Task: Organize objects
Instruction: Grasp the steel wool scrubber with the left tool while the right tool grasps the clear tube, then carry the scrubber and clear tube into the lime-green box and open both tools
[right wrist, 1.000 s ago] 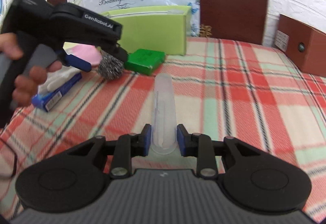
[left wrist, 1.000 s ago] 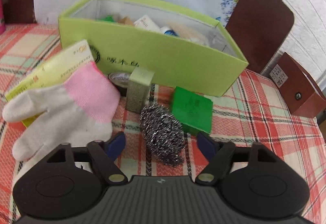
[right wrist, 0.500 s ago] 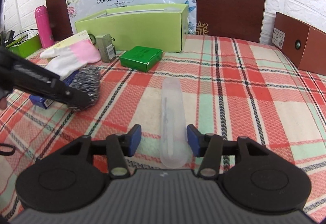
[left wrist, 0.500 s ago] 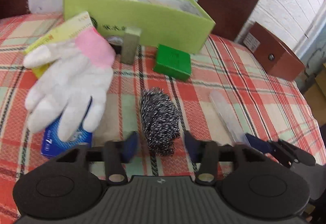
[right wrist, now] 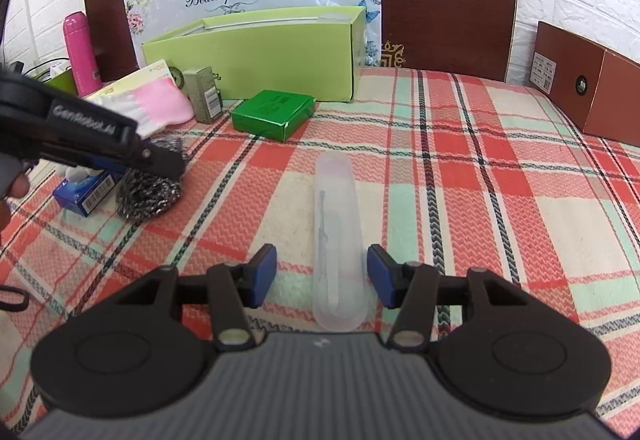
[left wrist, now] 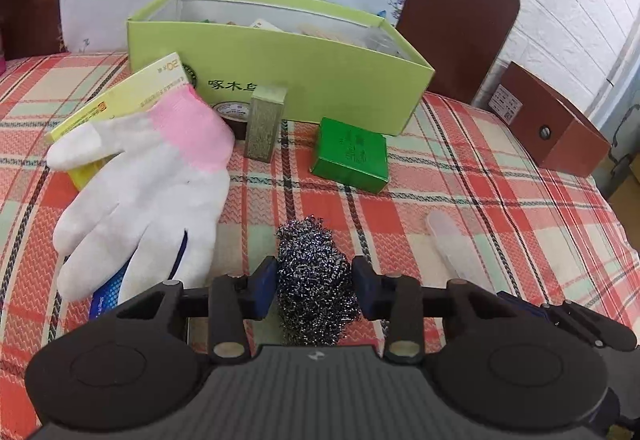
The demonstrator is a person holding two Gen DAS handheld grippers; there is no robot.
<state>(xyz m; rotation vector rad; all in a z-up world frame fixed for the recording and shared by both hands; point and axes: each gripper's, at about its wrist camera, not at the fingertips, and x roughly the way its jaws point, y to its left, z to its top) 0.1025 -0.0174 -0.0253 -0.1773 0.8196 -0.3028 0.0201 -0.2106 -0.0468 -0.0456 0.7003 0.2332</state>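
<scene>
White brick walls stand behind your checked surface [right wrist: 500,175]. Your left gripper [left wrist: 315,282] is closing its fingers on the steel scrubber [left wrist: 314,280], which sits between them, just in front of the white glove [left wrist: 148,191]. Your right gripper [right wrist: 322,274] has its fingers apart, one on each side of the clear tube [right wrist: 339,236], not touching it. Near the back sits the big green box [left wrist: 280,67], with the small green box [left wrist: 350,155] in front of it.

Scourer [left wrist: 314,280] between glove [left wrist: 148,195] and tube [right wrist: 339,236]
</scene>
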